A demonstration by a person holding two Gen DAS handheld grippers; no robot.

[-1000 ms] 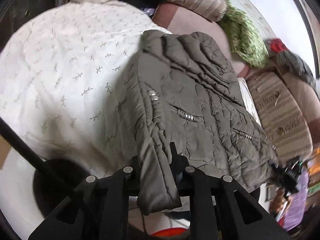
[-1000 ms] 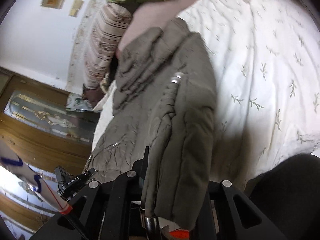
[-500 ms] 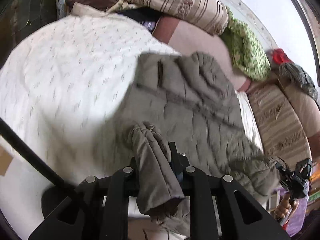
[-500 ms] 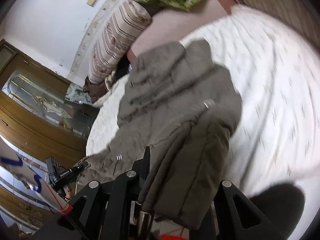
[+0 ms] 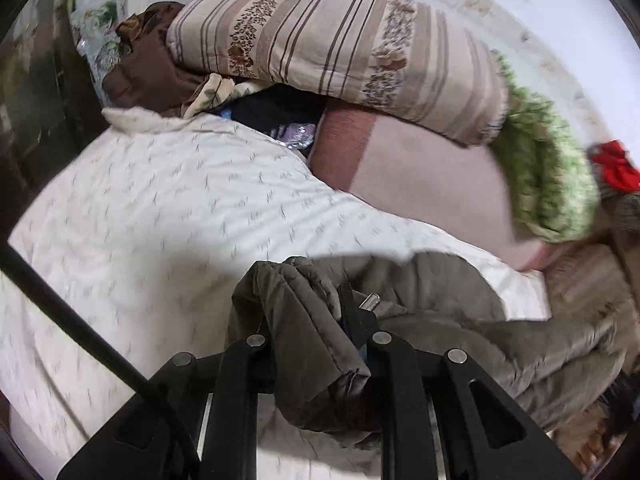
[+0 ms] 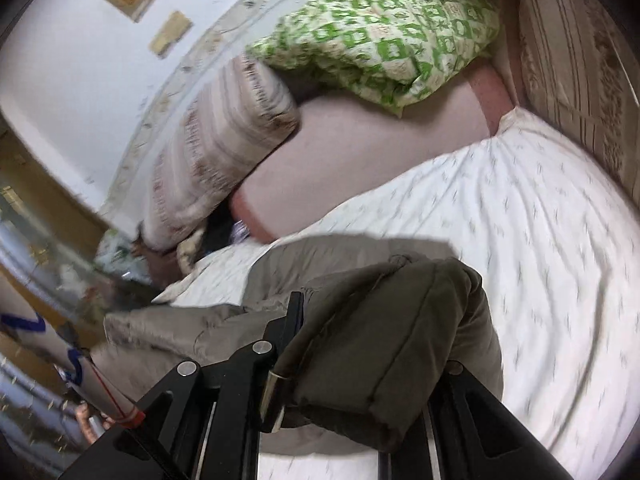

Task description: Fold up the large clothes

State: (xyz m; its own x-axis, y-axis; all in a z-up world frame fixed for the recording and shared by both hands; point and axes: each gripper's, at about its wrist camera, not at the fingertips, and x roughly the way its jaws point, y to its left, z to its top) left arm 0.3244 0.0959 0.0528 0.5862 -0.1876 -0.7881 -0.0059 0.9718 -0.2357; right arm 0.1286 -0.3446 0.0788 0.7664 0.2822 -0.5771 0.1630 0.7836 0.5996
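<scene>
You had one olive-grey quilted padded jacket in play, and both tools were on it. Your left hand-held gripper was pinched on a thick bunched fold of it at the lower centre of the left wrist frame. From there the rest of the jacket trailed off toward the lower right, sagging across the white bed cover with small grey sprigs.

Your right hand-held gripper was likewise clamped on a padded edge at the lower centre of its frame, and the jacket ran away to the lower left. So its long axis was strung between your two hands, each equally close to its own end. By my reading, the coming fold turned on bringing that held edge forward, toward the top of both frames.

Beyond lay two striped beige bolsters, one green-and-white checked pillow and one pink blanket.
</scene>
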